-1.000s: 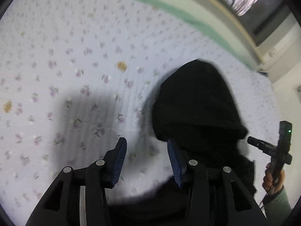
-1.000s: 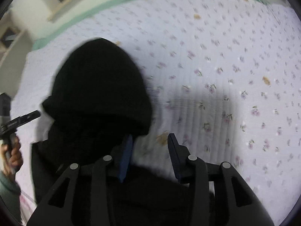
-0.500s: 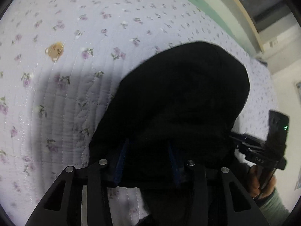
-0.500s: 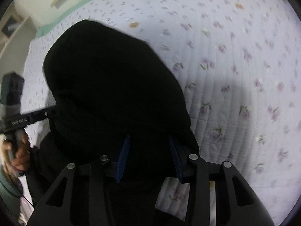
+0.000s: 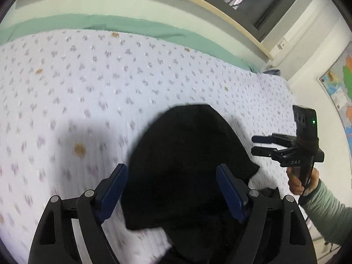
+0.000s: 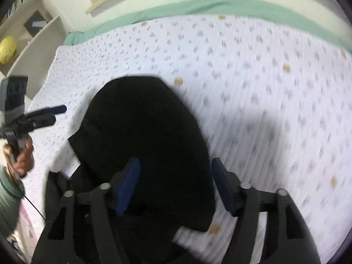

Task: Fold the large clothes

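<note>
A black garment lies bunched on a floral white quilt; it also shows in the right wrist view. My left gripper is open and empty, hovering above the garment's near part, its blue fingers either side of it. It also shows at the left of the right wrist view. My right gripper is open and empty above the garment. It also shows at the right of the left wrist view, beside the garment's right edge.
A green sheet and a wooden bed frame run along the far side. A wall with a map is at the right. White shelves with a yellow object stand beyond the quilt's left end.
Both grippers have opened wide and pulled back up from the garment, which they were pressed close against half a second ago. The garment lies spread on the quilt.
</note>
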The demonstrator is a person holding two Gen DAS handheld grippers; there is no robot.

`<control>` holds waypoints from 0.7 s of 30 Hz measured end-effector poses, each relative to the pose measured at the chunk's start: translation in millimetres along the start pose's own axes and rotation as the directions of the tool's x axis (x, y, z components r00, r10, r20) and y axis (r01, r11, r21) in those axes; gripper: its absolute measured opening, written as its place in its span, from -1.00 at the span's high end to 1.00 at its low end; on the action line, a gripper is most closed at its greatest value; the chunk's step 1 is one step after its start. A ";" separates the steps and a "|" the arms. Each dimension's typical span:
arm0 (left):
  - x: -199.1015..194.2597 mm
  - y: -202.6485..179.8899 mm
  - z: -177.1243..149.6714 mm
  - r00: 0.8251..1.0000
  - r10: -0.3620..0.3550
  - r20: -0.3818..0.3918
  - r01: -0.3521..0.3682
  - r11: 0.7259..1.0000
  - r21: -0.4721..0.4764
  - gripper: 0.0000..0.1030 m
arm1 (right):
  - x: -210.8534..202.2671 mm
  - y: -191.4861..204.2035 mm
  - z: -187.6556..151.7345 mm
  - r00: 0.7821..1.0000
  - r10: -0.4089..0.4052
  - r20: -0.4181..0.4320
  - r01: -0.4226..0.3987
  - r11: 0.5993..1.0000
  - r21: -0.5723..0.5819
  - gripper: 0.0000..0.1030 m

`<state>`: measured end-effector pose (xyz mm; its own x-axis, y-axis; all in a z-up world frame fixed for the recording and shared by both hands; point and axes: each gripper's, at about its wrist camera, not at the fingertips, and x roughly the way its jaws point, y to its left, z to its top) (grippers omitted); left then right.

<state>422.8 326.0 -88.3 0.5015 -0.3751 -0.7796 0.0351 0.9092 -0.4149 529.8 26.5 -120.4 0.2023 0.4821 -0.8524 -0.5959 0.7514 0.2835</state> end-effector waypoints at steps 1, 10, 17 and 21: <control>8.7 3.0 5.2 1.000 0.005 -0.021 -0.006 1.000 -0.008 -0.61 | 4.8 -2.9 7.4 1.000 0.000 -0.010 0.000 1.000 -0.008 -0.42; 88.0 43.0 18.5 0.961 -0.196 -0.197 0.169 0.975 -0.145 -0.59 | 76.9 -16.5 48.1 0.974 0.185 -0.128 -0.177 0.981 0.078 -0.42; 72.0 4.7 0.7 0.964 -0.178 -0.198 0.175 0.984 -0.033 0.55 | 77.4 21.0 35.6 0.966 0.222 -0.134 -0.227 0.973 -0.028 0.51; 16.9 -38.0 -16.5 0.973 -0.177 -0.151 0.188 0.980 0.064 0.58 | 13.7 56.7 12.7 0.981 0.188 -0.057 -0.194 0.971 -0.141 0.59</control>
<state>415.7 282.1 -93.5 0.3512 -0.5526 -0.7558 0.1843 0.8323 -0.5229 508.7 81.4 -110.5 0.0426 0.5882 -0.8076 -0.7273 0.5725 0.3786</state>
